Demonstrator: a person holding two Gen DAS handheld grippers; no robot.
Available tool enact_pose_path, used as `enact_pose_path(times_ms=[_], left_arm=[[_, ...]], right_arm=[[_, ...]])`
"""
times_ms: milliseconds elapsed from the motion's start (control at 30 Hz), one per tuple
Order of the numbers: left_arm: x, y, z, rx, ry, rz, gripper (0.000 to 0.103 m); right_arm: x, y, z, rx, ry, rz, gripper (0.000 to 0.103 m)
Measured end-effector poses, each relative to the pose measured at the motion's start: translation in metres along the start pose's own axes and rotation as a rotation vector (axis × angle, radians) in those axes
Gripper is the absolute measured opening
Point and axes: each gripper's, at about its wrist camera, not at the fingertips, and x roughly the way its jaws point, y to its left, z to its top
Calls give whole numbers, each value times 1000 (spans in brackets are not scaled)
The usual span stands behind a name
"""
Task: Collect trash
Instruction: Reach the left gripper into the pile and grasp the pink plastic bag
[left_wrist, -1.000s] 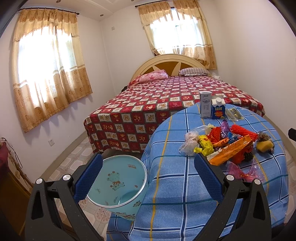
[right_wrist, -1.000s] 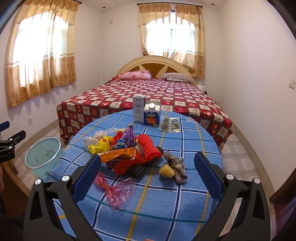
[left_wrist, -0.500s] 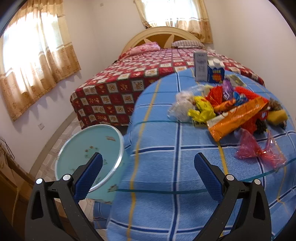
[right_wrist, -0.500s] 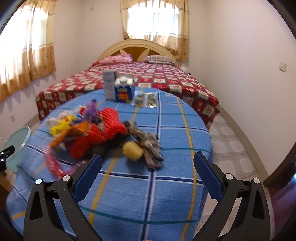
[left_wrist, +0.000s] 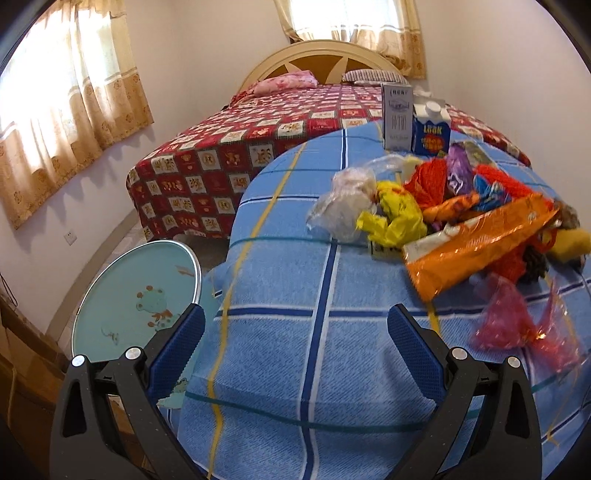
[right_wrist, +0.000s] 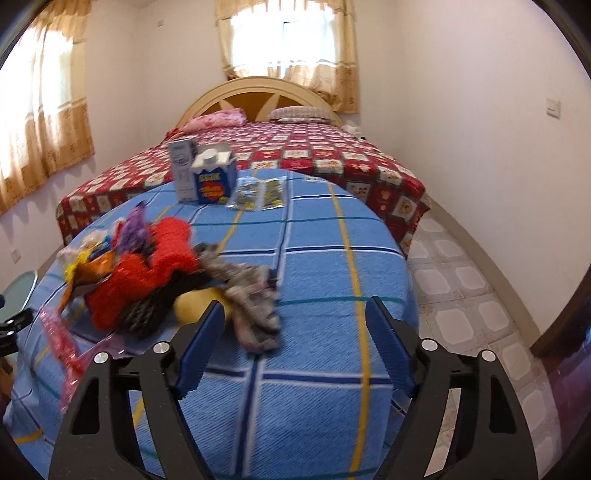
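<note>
Both grippers lower, nearer trash pile (left_wrist: 461, 206) than before. Blue carton (left_wrist: 430, 131) reads "LOOK". Blue checked tablecloth (left_wrist: 314, 332), bedroom. Left gripper (left_wrist: 295, 332) spread wide, empty; right gripper (right_wrist: 295, 325) closing, nothing between.

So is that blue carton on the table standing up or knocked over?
Upright: the blue carton stands on its base, its white cap on top, beside the taller grey box.

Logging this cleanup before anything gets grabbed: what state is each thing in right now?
left gripper: open, empty.
right gripper: jaws closing, nothing between them.
trash bin: upright on the floor beside the table.
blue carton: upright, cap on.
white carton: upright.
trash pile: heaped on the tablecloth.
</note>
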Motion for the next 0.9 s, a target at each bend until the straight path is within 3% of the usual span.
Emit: enact_pose_path(times_ms=[233, 633, 900], left_arm=[[-16, -14, 8, -14, -26, -62, 97], [-43, -44, 7, 51, -79, -163, 97], [-15, -69, 3, 77, 2, -220, 96]], right_arm=[[22, -1, -3, -5, 46, 39, 71], [5, -10, -19, -32, 40, 8, 75], [16, -25, -28, -12, 47, -25, 78]])
